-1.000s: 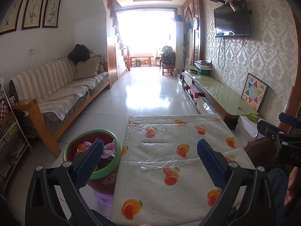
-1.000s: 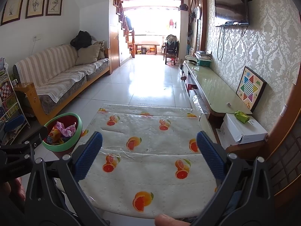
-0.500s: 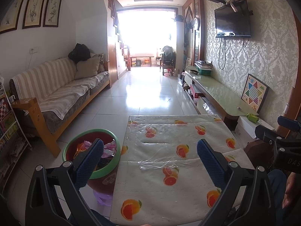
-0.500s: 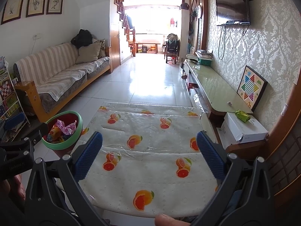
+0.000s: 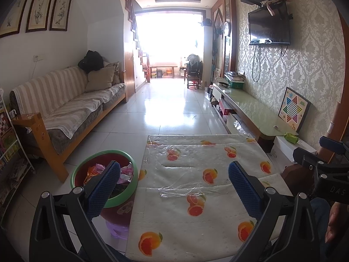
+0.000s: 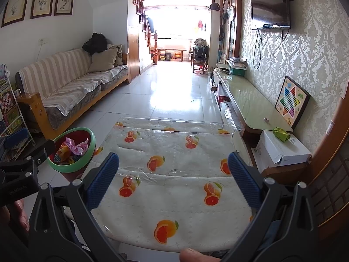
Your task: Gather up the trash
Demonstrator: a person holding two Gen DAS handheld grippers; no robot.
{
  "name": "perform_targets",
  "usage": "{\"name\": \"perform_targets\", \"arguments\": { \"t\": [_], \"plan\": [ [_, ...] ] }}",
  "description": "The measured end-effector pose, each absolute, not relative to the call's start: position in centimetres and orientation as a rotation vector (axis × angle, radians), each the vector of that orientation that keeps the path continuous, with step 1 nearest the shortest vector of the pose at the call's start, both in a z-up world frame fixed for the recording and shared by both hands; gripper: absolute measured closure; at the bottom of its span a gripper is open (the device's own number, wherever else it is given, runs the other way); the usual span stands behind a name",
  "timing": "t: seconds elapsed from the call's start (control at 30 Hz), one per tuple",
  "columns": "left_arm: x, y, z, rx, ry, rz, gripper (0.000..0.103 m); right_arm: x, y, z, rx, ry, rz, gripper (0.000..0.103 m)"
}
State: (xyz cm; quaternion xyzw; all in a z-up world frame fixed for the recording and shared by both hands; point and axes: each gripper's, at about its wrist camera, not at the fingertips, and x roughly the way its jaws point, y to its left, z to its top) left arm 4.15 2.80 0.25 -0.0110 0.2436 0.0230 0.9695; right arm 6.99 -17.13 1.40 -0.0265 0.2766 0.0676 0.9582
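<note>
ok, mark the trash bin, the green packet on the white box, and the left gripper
trash bin (image 6: 92, 140): right wrist view, on its green rim.
green packet (image 6: 281, 133): right wrist view, middle of the packet.
left gripper (image 5: 174, 171): left wrist view, midway between its fingertips, open.

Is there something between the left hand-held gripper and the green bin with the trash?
Nothing visible. The left hand-held gripper is open and empty, and the green bin stands just beside the table, its top uncovered.
</note>
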Motion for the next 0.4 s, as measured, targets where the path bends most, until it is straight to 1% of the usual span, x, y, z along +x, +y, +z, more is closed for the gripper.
{"name": "perform_targets", "arguments": {
  "t": [0.13,0.4],
  "plan": [
    [3.95,2.61,0.51,-0.021,0.474,0.073,0.008,6.96,-17.1,1.41,-0.055,0.557,0.135,0.005],
    [4.43,2.47,0.51,-0.028,0.492,0.083,0.008,6.88,-17.19,1.32,-0.054,0.554,0.135,0.005]
  ]
}}
